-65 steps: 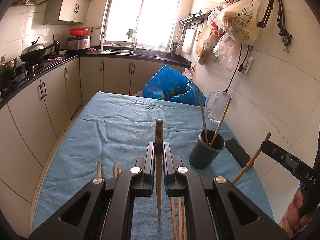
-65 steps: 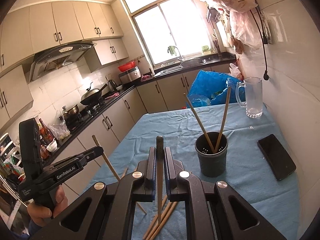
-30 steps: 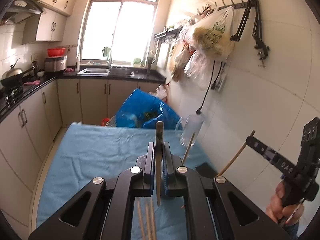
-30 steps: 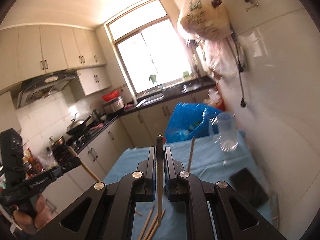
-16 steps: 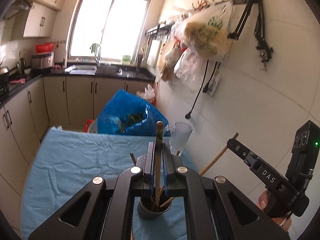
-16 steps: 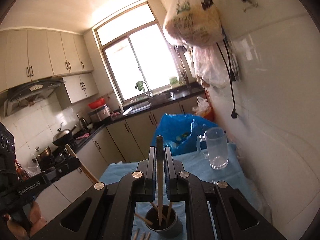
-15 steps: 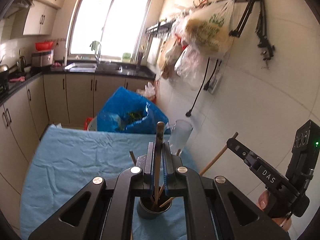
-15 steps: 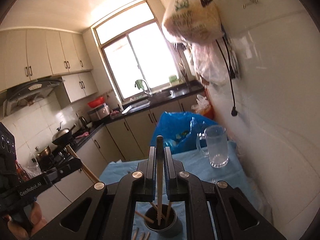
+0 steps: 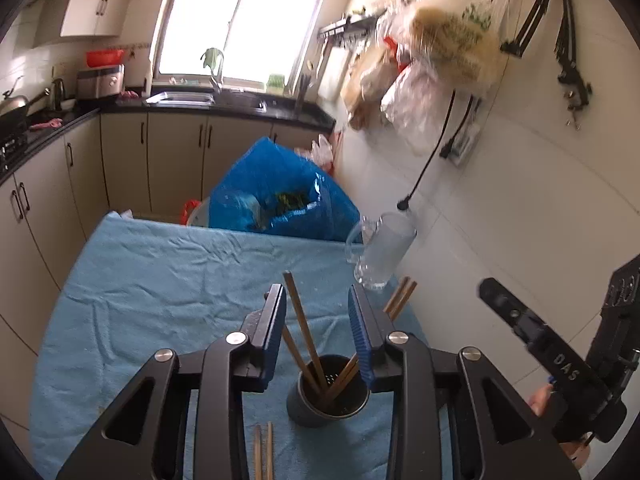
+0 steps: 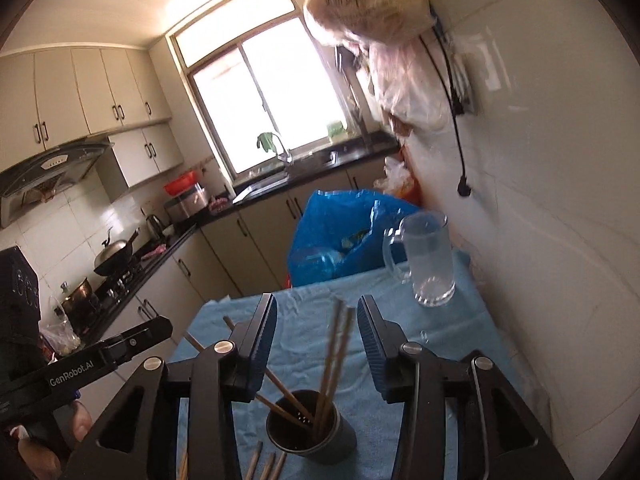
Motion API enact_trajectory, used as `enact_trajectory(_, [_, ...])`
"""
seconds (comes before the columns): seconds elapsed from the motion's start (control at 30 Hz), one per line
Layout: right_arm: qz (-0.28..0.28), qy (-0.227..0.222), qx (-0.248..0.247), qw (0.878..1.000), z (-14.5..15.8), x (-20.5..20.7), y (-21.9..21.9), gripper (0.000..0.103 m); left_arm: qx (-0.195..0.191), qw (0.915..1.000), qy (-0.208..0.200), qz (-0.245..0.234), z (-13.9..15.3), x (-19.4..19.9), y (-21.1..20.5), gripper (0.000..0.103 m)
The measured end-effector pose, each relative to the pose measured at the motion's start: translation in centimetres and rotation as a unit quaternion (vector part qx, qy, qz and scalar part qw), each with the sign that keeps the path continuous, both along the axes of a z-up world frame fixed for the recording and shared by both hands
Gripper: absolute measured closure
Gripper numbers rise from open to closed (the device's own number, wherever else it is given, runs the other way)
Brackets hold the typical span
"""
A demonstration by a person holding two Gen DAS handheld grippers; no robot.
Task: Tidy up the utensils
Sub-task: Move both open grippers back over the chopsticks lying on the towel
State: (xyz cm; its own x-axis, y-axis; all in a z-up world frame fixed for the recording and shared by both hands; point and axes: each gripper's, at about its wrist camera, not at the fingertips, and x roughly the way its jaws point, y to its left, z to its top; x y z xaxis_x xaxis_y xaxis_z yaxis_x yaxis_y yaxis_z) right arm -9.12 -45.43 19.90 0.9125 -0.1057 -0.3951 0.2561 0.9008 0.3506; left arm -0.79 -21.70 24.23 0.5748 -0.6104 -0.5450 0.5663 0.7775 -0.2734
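Both the left gripper (image 9: pixel 318 336) and right gripper (image 10: pixel 316 344) hung spread wide and empty above the dark cup (image 9: pixel 328 398), where four chopsticks (image 9: pixel 304 332) leaned; more lay just beside it

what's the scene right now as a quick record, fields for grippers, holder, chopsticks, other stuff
left gripper: open, above the holder, holding nothing
right gripper: open, above the holder, holding nothing
holder: dark cup, upright on the blue cloth
chopsticks in holder: several, leaning apart
loose chopsticks: on the cloth beside the holder
glass mug: upright at the table's far end, near the wall
blue bag: beyond the table's far edge
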Motion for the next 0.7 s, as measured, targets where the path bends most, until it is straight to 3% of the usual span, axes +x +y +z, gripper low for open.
enact_trajectory(0.17, [0.005, -0.031, -0.006, 0.999, 1.5, -3.2, 1.3, 0.057, -0.013, 0.9995, -0.022, 0.02, 1.1, -1.7, 3.5, 0.058])
enact_trajectory(0.33, [0.049, -0.007, 0.009, 0.999, -0.4, -5.3, 3.7, 0.057, 0.002, 0.9986, -0.016, 0.05, -0.9, -3.4, 8.4, 0.057])
enact_trajectory(0.53, [0.095, 0.093, 0.028, 0.991, -7.3, -3.9, 7.0, 0.057, 0.036, 0.9918, 0.069, 0.102, -8.2, -2.8, 14.8, 0.056])
enact_trajectory(0.7, [0.109, 0.188, 0.064, 0.974, -13.6, -0.9, 8.9, 0.057, 0.063, 0.9739, 0.155, 0.153, -14.8, -1.5, 20.1, 0.057])
